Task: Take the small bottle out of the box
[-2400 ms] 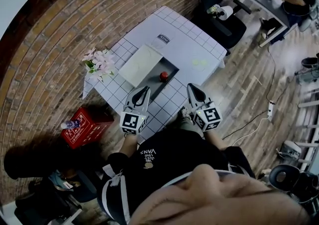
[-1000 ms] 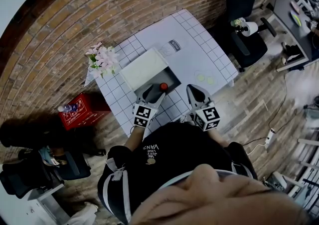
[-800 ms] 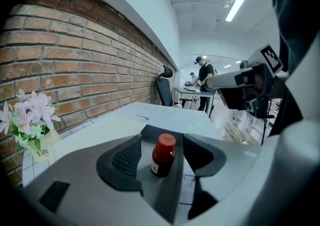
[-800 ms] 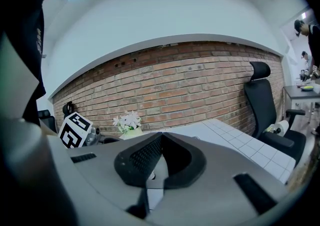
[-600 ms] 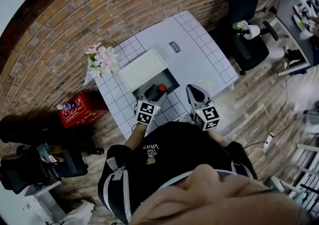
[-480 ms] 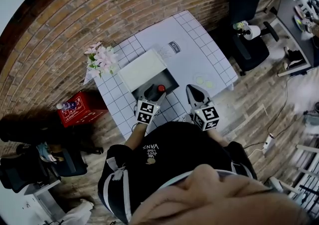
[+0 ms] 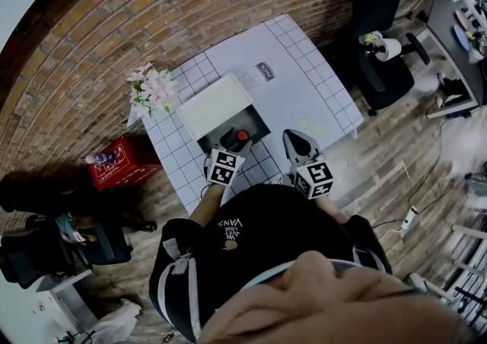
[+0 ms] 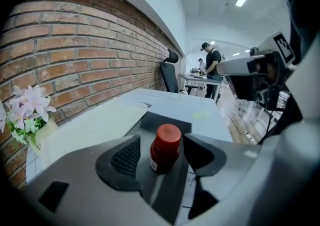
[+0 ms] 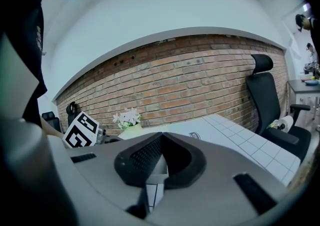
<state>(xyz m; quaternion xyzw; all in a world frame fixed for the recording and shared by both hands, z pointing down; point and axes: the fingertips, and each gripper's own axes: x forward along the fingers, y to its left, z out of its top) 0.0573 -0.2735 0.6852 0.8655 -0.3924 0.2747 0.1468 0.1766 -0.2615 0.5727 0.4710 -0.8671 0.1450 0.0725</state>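
Observation:
A small dark bottle with a red cap [image 8: 165, 147] stands upright in the open grey box [image 8: 150, 118], whose white lid [image 8: 95, 127] lies folded back to the left. My left gripper [image 8: 164, 156] reaches into the box with its jaws wide apart, one on each side of the bottle and a gap at each pad. From the head view, the bottle [image 7: 242, 135] sits just past the left gripper [image 7: 228, 141]. My right gripper [image 7: 292, 137] hovers over the table to the right of the box. Its jaws [image 9: 160, 137] are shut with nothing between them.
The white gridded table [image 7: 297, 80] stands against a curved brick wall. A vase of pink flowers [image 7: 152, 91] stands at the table's left corner beside the lid. A red crate [image 7: 122, 169] sits on the floor to the left, and a black office chair [image 7: 380, 68] to the right.
My left gripper has moved forward into the box until its jaws flank the bottle, and they have spread wider. The right gripper has hardly moved.

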